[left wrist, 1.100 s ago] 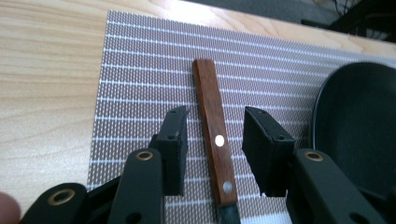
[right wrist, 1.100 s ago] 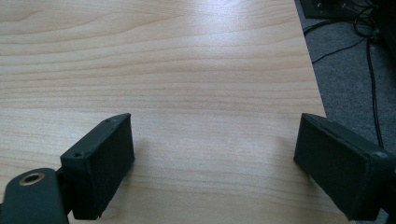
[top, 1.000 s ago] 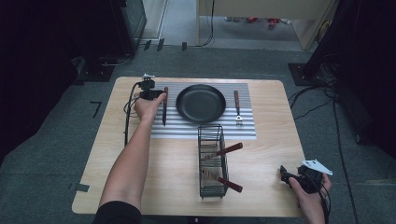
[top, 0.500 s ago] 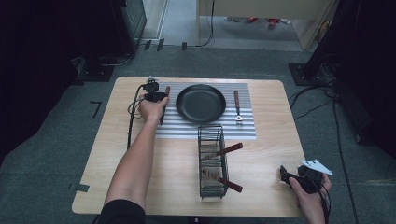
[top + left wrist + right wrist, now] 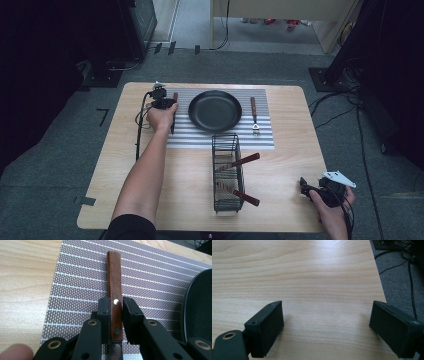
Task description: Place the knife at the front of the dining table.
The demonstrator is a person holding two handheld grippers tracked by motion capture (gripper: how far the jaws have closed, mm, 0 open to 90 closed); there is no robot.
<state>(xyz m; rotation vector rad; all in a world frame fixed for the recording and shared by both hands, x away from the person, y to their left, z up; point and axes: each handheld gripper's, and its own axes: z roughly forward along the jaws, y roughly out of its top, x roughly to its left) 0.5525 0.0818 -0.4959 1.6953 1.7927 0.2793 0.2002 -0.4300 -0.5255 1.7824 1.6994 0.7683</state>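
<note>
No readable text, labels, brands, numbers or signs anywhere.
</note>
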